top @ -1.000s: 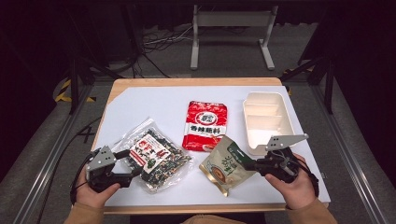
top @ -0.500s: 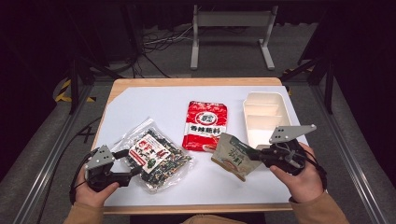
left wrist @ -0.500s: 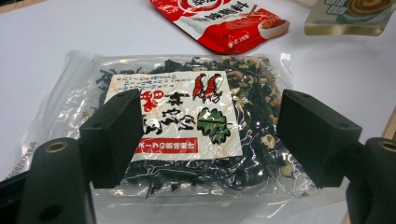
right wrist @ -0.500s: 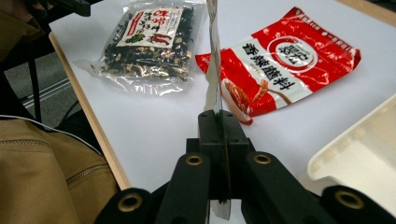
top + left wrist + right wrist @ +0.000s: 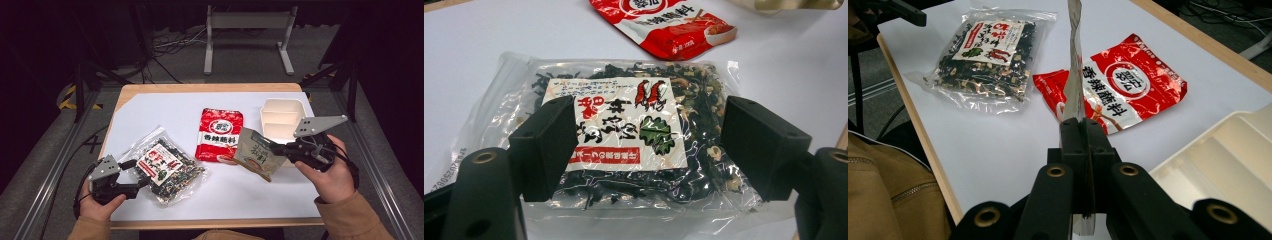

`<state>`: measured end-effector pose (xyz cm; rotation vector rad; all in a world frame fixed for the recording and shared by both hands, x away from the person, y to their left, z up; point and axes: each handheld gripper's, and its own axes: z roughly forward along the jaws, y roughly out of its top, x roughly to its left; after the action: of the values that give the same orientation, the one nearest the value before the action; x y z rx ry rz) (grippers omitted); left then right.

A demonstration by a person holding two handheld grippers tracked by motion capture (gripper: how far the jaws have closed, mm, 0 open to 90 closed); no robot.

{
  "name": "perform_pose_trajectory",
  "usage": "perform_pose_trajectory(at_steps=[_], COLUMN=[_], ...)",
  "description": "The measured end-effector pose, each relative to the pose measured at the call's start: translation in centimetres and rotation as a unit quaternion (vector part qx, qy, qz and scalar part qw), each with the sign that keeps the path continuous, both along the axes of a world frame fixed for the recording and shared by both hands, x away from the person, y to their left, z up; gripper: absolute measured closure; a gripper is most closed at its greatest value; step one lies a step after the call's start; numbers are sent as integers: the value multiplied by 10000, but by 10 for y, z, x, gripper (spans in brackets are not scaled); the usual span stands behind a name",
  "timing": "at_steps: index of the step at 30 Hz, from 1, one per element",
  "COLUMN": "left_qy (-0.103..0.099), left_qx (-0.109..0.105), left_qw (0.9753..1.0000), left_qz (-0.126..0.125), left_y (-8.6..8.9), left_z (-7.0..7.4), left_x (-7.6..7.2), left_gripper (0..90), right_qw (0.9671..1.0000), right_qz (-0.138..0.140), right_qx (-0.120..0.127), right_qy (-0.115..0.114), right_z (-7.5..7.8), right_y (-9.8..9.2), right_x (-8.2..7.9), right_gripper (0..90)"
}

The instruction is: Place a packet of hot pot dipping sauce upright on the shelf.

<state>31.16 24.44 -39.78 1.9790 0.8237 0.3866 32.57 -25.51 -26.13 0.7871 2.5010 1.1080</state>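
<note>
Tan pouch, edge-on, apparently clamped

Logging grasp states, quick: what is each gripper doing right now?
Left gripper: open, jaws either side of the clear plastic bag of dark dried seaweed.
Right gripper: shut on the flat beige foil pouch, lifted.

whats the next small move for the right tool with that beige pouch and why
Probably carry it a little further right and lower it into the white tray. The right tool is shut on the beige pouch, which hangs off the table beside the tray's near edge, short of its compartments.
</note>
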Motion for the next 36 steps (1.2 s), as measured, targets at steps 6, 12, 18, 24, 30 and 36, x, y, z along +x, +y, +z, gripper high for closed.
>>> perform_pose_trajectory(at_steps=[6, 12, 18, 24, 30, 36], left_qy=[77, 53, 51, 71, 88, 72], left_qx=[84, 41, 44, 22, -24, -5], left_qw=[9998, 9998, 9998, 9996, 9996, 9995], left_qz=[143, 173, 208, 255, 278, 293], left_y=[3, 6, 7, 9, 9, 11], left_z=[-2, -2, -2, -1, -2, -2], left_x=[2, 2, 3, 4, 3, 2], left_gripper=[235, 235, 235, 236, 236, 235], right_qw=[9997, 9995, 9988, 9982, 9971, 9955], right_qz=[7, 18, 47, 72, 58, 8], right_qx=[-116, -144, -203, -233, -278, -364], right_qy=[-222, -295, -448, -546, -709, -879], right_z=[15, 26, 36, 43, 53, 62], right_y=[0, -2, -7, -11, -17, -24], right_x=[3, 10, 18, 25, 32, 43], right_gripper=[900, 900, 899, 900, 900, 900])
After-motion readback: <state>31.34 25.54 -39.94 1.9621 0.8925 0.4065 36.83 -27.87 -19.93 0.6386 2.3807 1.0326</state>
